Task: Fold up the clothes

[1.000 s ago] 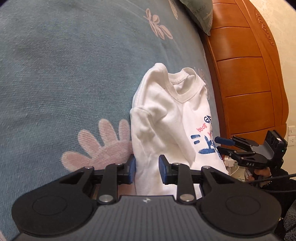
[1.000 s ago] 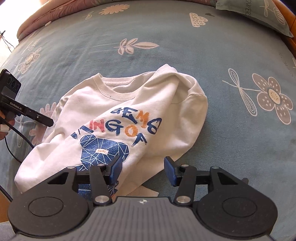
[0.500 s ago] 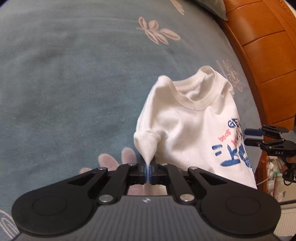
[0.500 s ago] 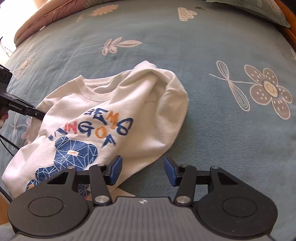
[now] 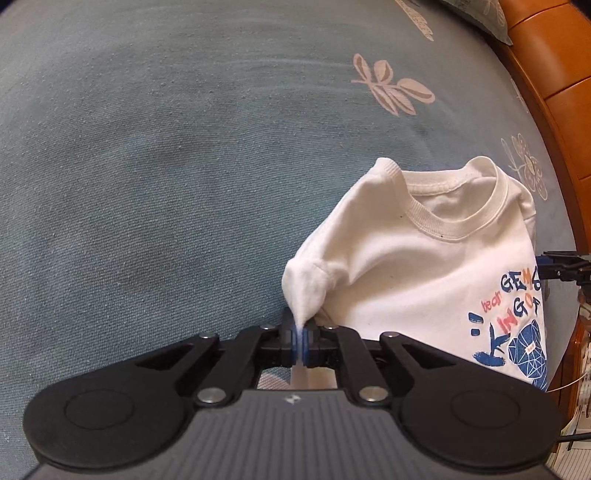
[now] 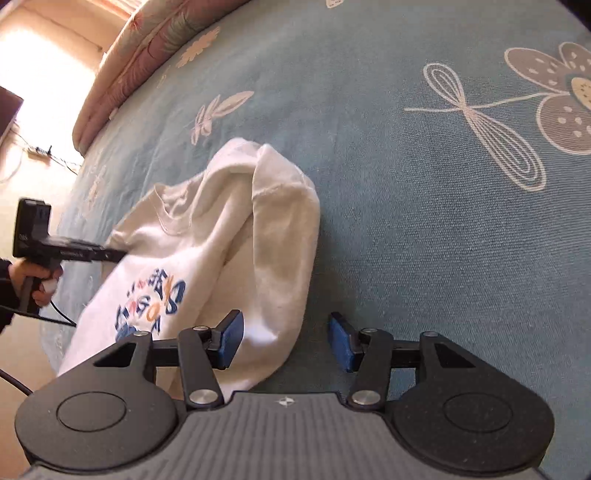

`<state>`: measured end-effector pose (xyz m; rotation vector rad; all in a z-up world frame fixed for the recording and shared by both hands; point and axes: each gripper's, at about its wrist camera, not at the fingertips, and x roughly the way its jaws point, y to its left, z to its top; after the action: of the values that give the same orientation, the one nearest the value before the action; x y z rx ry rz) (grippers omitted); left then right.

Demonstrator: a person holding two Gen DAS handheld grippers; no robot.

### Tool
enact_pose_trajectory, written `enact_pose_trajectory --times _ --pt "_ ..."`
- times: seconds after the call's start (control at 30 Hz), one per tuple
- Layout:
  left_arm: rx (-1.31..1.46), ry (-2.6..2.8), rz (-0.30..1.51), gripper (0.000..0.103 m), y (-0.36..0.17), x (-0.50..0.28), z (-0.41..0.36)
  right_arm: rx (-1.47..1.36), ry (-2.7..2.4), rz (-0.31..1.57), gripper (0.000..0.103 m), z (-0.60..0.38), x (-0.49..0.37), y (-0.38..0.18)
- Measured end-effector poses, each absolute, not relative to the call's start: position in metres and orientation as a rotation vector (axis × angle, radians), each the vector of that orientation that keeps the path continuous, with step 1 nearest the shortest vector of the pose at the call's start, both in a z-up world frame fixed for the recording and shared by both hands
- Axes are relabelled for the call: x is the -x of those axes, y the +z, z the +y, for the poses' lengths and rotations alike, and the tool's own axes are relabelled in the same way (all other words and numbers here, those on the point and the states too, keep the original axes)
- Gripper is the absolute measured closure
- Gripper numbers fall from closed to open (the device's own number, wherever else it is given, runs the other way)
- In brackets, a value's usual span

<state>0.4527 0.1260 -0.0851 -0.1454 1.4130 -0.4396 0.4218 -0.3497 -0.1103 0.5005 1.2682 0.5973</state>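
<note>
A white T-shirt [image 5: 417, 280] with a blue and orange print lies crumpled on the blue flowered bedspread [image 5: 147, 166]. My left gripper [image 5: 301, 345] is shut on the tip of one sleeve, pulling it up into a point. In the right wrist view the same T-shirt [image 6: 258, 258] lies with its other sleeve folded toward the camera. My right gripper [image 6: 286, 341] hangs just above that sleeve's end, its jaws opening, cloth lying between and below them without being pinched. The left gripper [image 6: 110, 254] shows there at the far left, held by a hand [image 6: 33, 280].
A wooden headboard [image 5: 554, 74] runs along the bed's right side in the left wrist view, with a pillow [image 5: 480, 14] at its top. A pink quilt roll [image 6: 147, 48] lies at the bed's far edge. Bare bedspread [image 6: 443, 221] spreads right of the shirt.
My left gripper closed on the sleeve tip and lifted it. My right gripper swung along the shirt's side and lower, from the printed hem to the other sleeve.
</note>
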Motion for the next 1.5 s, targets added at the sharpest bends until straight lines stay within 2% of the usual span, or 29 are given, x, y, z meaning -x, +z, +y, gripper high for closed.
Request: enact_pose_trajectory --times 0.13,0.23,0.33,0.37,0.4,0.43,0.47,0.5,0.67,0.83,1.0,1.13,1.23,1.27,1.3,1.5 --pt "0.137 -0.432 1.422 0.095 -0.084 -0.454 0.126 -0.719 0.663 1.263 0.04 -0.363 -0.439 -0.13" --pt "0.132 -0.429 1.428 0.095 -0.083 -0.455 0.127 -0.798 0.671 1.27 0.042 -0.37 -0.421 -0.138" --pt "0.145 -0.432 1.43 0.095 -0.084 -0.457 0.132 -0.848 0.652 1.262 0.051 -0.374 -0.392 -0.142" --pt "0.152 -0.433 1.428 0.095 -0.084 -0.456 0.134 -0.862 0.639 1.252 0.057 -0.375 -0.391 -0.145" --pt "0.16 -0.431 1.426 0.095 -0.085 -0.456 0.135 -0.877 0.625 1.241 0.069 -0.376 -0.391 -0.148" --pt "0.168 -0.428 1.424 0.095 -0.085 -0.456 0.137 -0.89 0.616 1.23 0.076 -0.375 -0.397 -0.152" --pt "0.176 -0.423 1.423 0.095 -0.085 -0.456 0.139 -0.899 0.608 1.219 0.089 -0.372 -0.405 -0.157" --pt "0.178 -0.416 1.422 0.095 -0.084 -0.455 0.139 -0.913 0.616 1.22 0.099 -0.367 -0.411 -0.161" --pt "0.152 -0.399 1.427 0.095 -0.081 -0.456 0.139 -0.843 0.614 1.231 0.099 -0.347 -0.418 -0.152" --pt "0.115 -0.372 1.425 0.099 -0.064 -0.456 0.14 -0.589 0.497 1.247 0.097 -0.339 -0.418 -0.106" --pt "0.097 -0.365 1.38 0.099 -0.042 -0.463 0.152 -0.409 0.43 1.202 0.1 -0.35 -0.446 -0.065" --pt "0.104 -0.369 1.37 0.099 -0.04 -0.459 0.151 -0.412 0.423 1.194 0.099 -0.367 -0.471 -0.055" --pt "0.108 -0.375 1.401 0.099 -0.057 -0.451 0.138 -0.474 0.477 1.272 0.081 -0.372 -0.463 -0.073" --pt "0.107 -0.371 1.414 0.099 -0.064 -0.449 0.138 -0.502 0.497 1.29 0.064 -0.373 -0.456 -0.08" --pt "0.12 -0.368 1.418 0.099 -0.067 -0.446 0.14 -0.527 0.502 1.301 0.056 -0.376 -0.445 -0.09" --pt "0.183 -0.366 1.421 0.097 -0.079 -0.436 0.149 -0.796 0.559 1.217 0.057 -0.382 -0.415 -0.133"
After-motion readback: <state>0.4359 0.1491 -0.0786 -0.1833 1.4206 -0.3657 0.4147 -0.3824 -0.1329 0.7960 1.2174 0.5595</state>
